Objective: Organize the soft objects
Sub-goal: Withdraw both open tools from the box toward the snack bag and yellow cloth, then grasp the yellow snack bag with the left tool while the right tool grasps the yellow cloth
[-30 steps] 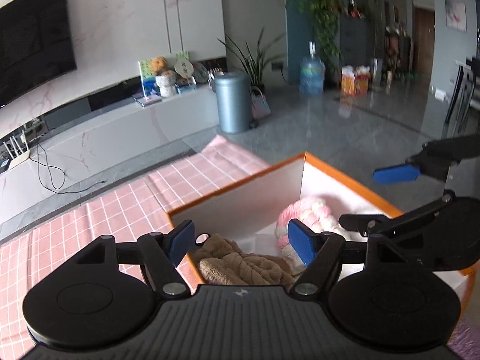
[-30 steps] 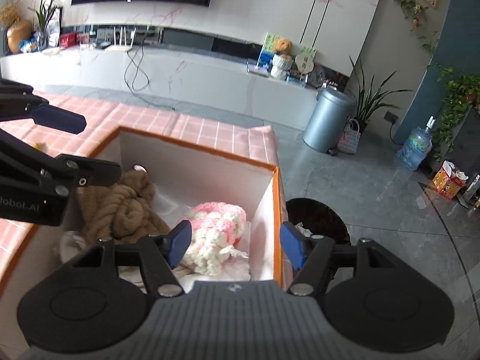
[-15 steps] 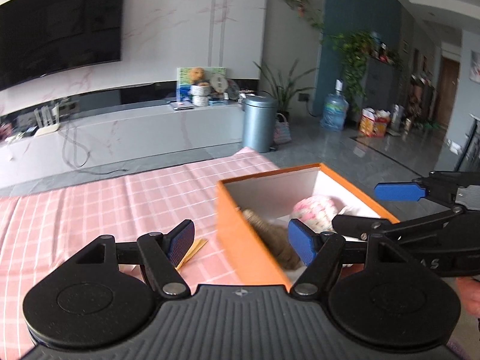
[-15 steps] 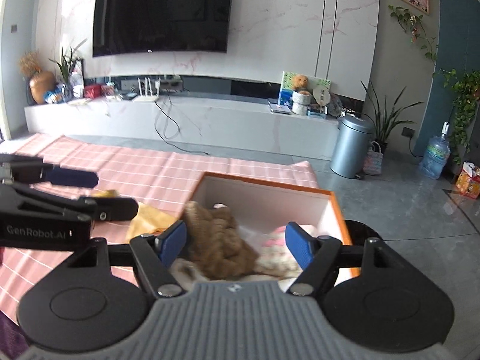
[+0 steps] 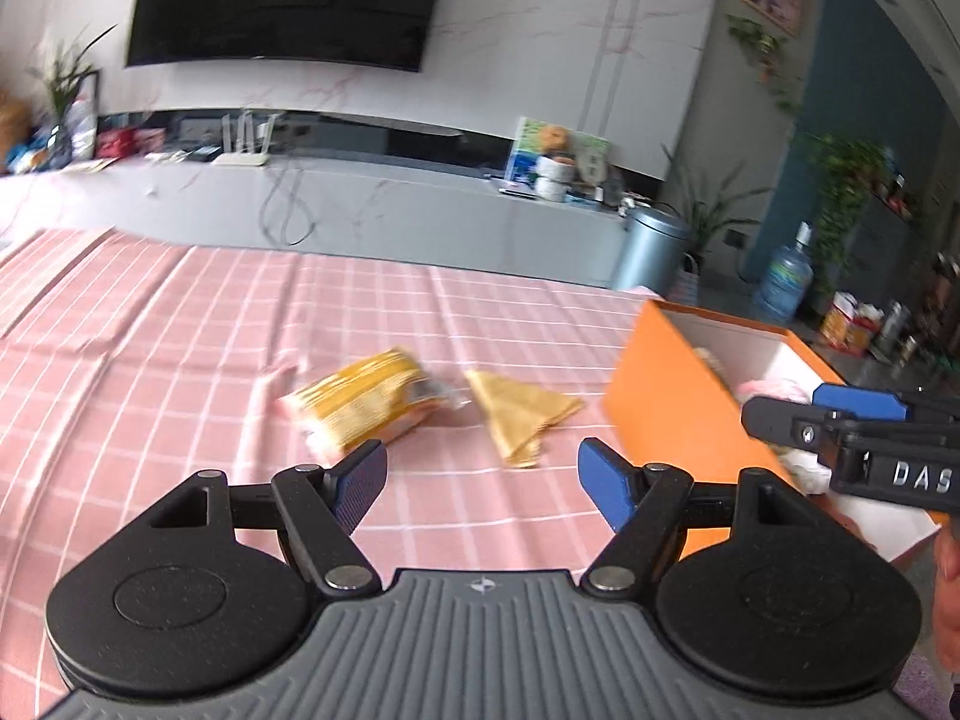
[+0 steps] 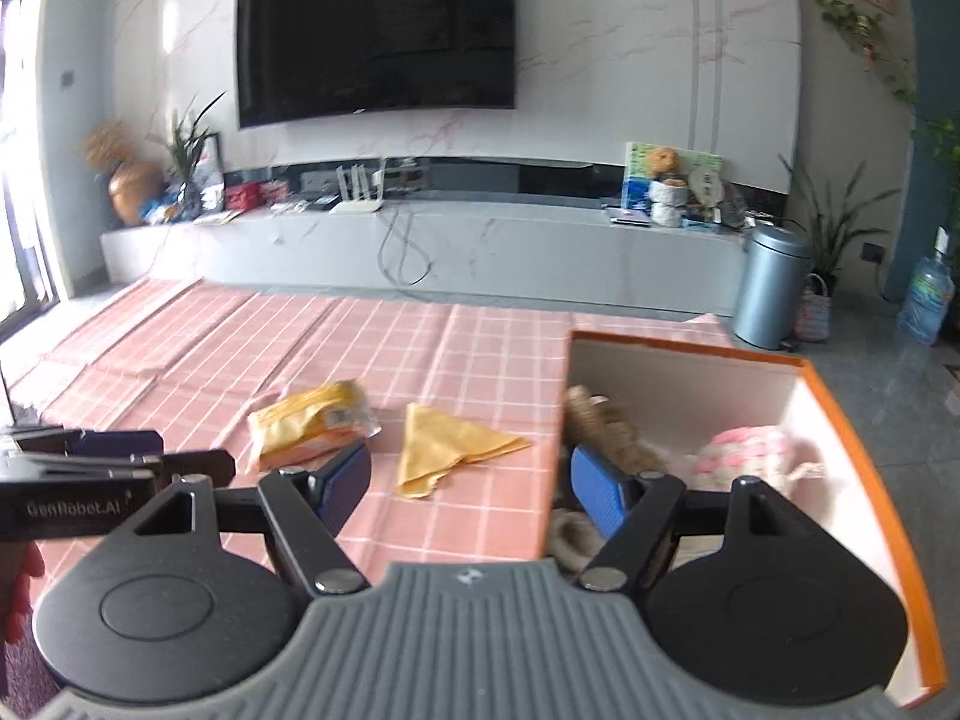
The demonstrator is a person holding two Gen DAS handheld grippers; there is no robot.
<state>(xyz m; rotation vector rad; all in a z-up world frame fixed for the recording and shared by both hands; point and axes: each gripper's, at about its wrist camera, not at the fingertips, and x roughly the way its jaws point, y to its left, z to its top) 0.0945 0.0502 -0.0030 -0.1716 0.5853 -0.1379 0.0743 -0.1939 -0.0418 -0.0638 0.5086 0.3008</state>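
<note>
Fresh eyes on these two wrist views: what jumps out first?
The orange box at the right edge of the pink checked cloth, with a brown plush and a pink-white knit inside. Left of it on the cloth lie a yellow cloth folded to a triangle and a yellow packet. Both grippers, left and right, are open and empty.

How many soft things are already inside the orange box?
2 visible: a brown plush bundle by the orange box's left wall, and a pink-and-white knitted item toward its right. More may be hidden underneath.
</note>
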